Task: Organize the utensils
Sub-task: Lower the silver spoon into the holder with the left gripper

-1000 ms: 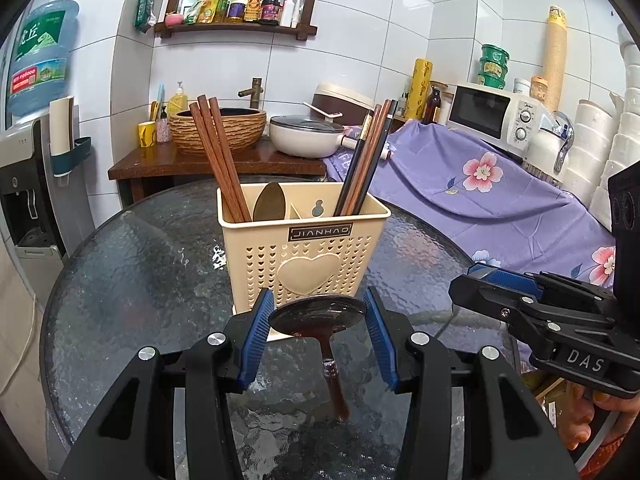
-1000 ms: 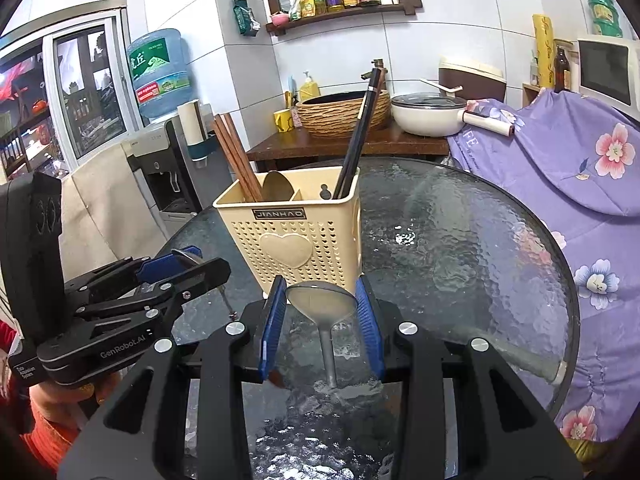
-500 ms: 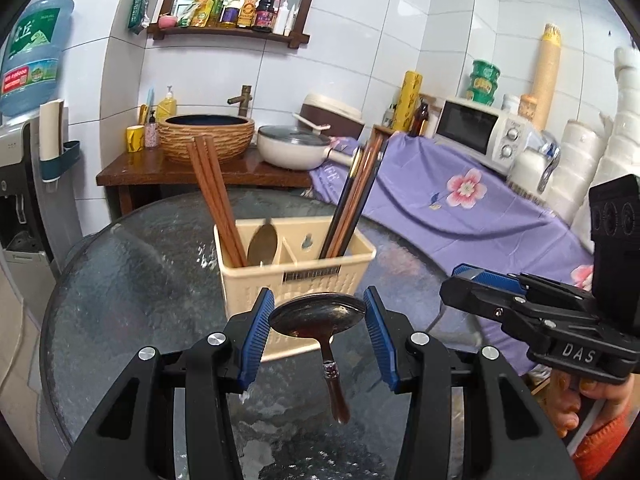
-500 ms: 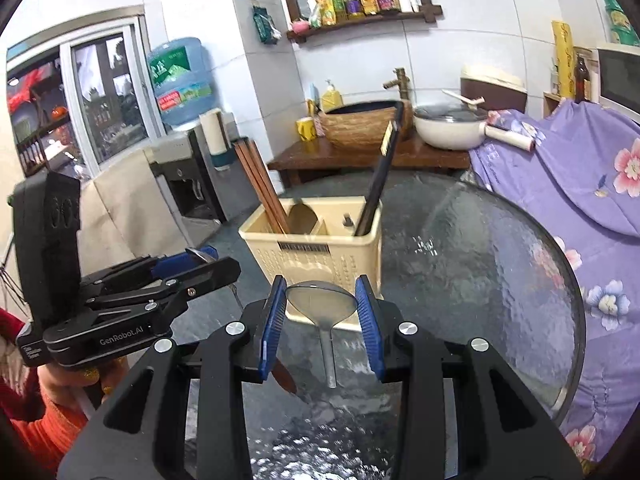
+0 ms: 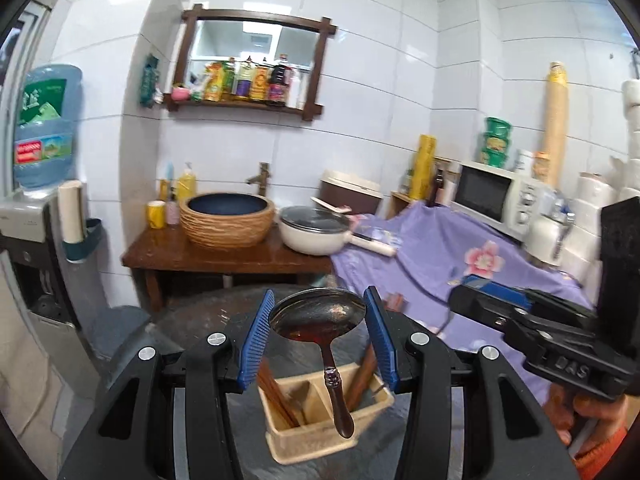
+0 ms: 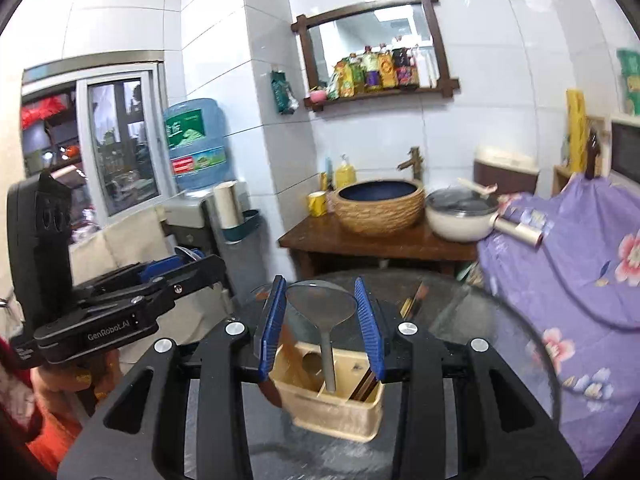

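Note:
My left gripper (image 5: 318, 312) is shut on the bowl of a dark metal spoon (image 5: 320, 314); its brown handle hangs down over the cream utensil caddy (image 5: 320, 436). In the right wrist view my right gripper (image 6: 320, 304) is shut on a grey spoon (image 6: 320, 306), whose handle points down above the same caddy (image 6: 336, 412). The caddy stands on the round glass table (image 6: 500, 344) and holds brown chopsticks (image 5: 276, 396) and a spoon. Each gripper shows in the other's view: the right one (image 5: 472, 300) at the right, the left one (image 6: 188, 258) at the left.
Behind the table a wooden stand (image 5: 224, 258) bears a woven basin (image 5: 226, 220) and a white pan (image 5: 312, 230). A purple flowered cloth (image 5: 460, 256) covers the right side, with a microwave (image 5: 492, 198). A water dispenser (image 5: 36, 216) stands left. A hand (image 5: 580, 420) grips each tool.
Both grippers have risen with their spoons, from in front of the caddy to above it. The caddy now lies low in both views, under the hanging handles.

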Available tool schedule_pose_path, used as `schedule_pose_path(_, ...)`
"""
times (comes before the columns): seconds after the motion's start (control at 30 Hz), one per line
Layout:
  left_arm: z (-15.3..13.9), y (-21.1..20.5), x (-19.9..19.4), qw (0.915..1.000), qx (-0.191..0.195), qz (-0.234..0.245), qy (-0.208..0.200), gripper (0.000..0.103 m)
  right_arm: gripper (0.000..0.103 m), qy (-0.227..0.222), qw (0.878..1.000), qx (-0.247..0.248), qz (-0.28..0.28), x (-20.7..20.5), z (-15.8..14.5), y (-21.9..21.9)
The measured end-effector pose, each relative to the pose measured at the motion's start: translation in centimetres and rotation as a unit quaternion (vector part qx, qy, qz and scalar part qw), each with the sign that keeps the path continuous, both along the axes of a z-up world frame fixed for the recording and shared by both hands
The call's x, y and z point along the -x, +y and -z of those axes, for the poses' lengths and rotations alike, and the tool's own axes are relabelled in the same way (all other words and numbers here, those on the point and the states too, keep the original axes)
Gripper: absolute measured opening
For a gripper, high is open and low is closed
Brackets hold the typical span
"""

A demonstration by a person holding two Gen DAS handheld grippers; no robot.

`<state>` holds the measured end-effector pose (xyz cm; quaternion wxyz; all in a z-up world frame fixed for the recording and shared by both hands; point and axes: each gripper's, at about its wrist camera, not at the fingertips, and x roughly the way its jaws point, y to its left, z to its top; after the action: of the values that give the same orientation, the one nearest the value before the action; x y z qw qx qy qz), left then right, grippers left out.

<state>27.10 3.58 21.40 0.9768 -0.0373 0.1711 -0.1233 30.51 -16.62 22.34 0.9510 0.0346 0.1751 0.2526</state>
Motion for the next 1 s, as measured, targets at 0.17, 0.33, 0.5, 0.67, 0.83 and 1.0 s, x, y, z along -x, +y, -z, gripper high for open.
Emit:
schedule_pose_path(0.17, 2.3, 0.0, -3.0, 0.9993, -0.012, -0.028, 0.02, 0.045, 0.036, 0.02, 1.0, 0.003, 0.008, -2.5, 1.5, 0.7)
schedule_pose_path(0.33, 5.8, -0.1, -4.7, 0.998, -0.012, -0.039, 0.049, 0.045, 0.036, 0.054, 0.998, 0.005, 0.016, -4.2, 5.5, 1.1)
schedule_pose_path(0.5, 8.4, -0.3, -5.2, 0.9968, -0.014, -0.032, 0.072, 0.045, 0.036, 0.072, 0.997, 0.019, 0.025, -5.0, 9.0, 1.6)
schedule_pose_path(0.67, 10.2, -0.3, -5.4, 0.9955, -0.015, -0.026, 0.09, 0.045, 0.036, 0.078, 0.996, 0.034, 0.026, -5.0, 11.2, 2.1)
schedule_pose_path(0.83, 11.4, -0.3, -5.7, 0.994, -0.017, -0.02, 0.106, 0.045, 0.036, 0.082, 0.995, 0.043, 0.021, -4.8, 12.8, 2.3)
schedule_pose_path(1.0, 12.6, -0.3, -5.8, 0.9922, -0.016, -0.014, 0.123, 0.045, 0.036, 0.091, 0.994, 0.048, 0.024, -4.9, 14.1, 2.3)
